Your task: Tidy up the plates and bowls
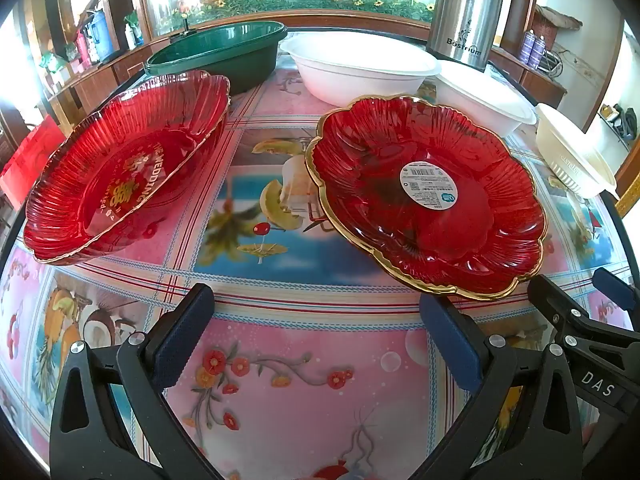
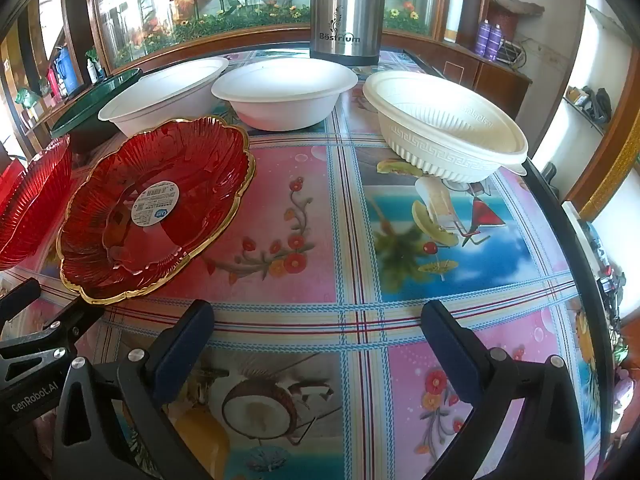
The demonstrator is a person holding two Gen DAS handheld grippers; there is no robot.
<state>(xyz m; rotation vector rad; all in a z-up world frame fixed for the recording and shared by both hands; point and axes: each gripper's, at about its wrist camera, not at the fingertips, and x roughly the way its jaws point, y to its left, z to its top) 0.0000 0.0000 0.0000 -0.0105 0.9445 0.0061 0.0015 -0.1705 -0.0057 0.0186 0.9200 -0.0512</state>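
Two red glass plates with gold rims lie on the table. One with gold lettering (image 1: 124,168) is at the left; one with a round white sticker (image 1: 428,196) (image 2: 156,208) is at the right. Behind them stand a dark green bowl (image 1: 224,54) (image 2: 92,100), two white bowls (image 1: 360,68) (image 1: 484,96) (image 2: 164,94) (image 2: 284,92) and a cream ribbed bowl (image 1: 572,152) (image 2: 448,136). My left gripper (image 1: 316,320) is open over bare tablecloth, just short of the stickered plate. My right gripper (image 2: 318,332) is open too, nothing between its fingers, to the right of that plate.
A steel thermos (image 1: 468,8) (image 2: 348,8) stands at the back of the table. The flowered tablecloth (image 2: 400,240) has a dark table edge (image 2: 560,216) curving along the right. A wooden cabinet with flowers runs behind. The right gripper's body (image 1: 592,344) shows in the left view.
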